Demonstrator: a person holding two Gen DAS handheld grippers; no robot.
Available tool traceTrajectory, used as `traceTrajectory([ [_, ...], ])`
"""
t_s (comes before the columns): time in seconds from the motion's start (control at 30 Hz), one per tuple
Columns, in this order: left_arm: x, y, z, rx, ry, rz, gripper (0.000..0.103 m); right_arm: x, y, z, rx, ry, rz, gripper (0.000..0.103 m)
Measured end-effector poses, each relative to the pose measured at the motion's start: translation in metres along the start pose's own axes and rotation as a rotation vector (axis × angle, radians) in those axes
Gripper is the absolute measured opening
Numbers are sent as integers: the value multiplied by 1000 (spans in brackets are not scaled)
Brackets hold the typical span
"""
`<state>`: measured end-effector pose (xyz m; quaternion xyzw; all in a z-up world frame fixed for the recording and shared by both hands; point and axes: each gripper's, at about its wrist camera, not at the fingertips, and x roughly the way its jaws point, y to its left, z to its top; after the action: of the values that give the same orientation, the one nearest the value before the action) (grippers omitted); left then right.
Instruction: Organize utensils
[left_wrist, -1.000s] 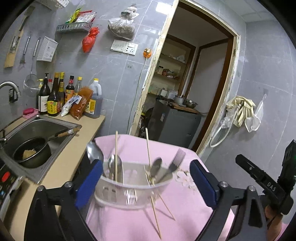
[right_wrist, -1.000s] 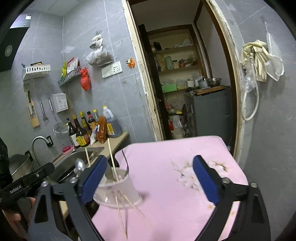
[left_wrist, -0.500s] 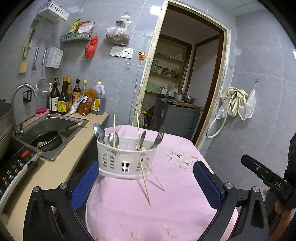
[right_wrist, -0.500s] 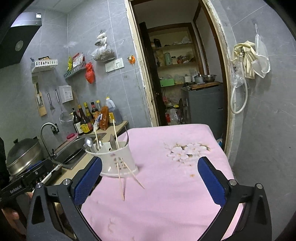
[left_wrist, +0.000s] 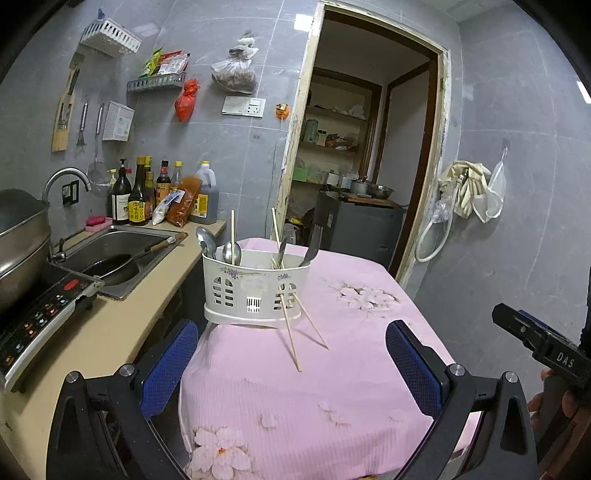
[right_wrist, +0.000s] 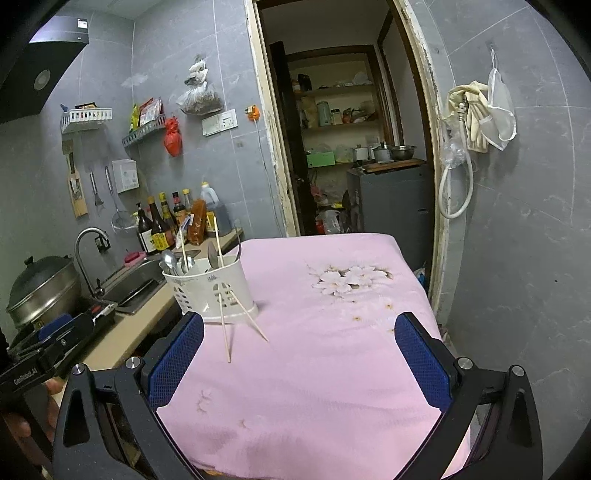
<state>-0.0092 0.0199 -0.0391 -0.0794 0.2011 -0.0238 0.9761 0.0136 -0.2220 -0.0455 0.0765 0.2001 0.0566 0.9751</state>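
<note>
A white slotted utensil caddy stands upright near the left edge of the pink flowered tablecloth. It holds spoons, a fork and upright chopsticks. Two chopsticks poke out through its front slots and slant down onto the cloth. My left gripper is open and empty, well back from the caddy. My right gripper is open and empty too, with the caddy ahead of its left finger.
Left of the table runs a counter with an induction cooker, a steel pot, a sink holding a pan, and sauce bottles. An open doorway lies beyond the table. The other gripper's handle shows at the right.
Both grippers have pulled back and away from the caddy, which now stands free on the cloth and looks smaller. Both stayed open.
</note>
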Motion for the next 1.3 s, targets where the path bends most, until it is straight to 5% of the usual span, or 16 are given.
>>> traceTrajectory([
  [1.3, 1, -8, -8, 12, 21, 15, 102, 5, 1, -9, -2, 30, 19, 101],
])
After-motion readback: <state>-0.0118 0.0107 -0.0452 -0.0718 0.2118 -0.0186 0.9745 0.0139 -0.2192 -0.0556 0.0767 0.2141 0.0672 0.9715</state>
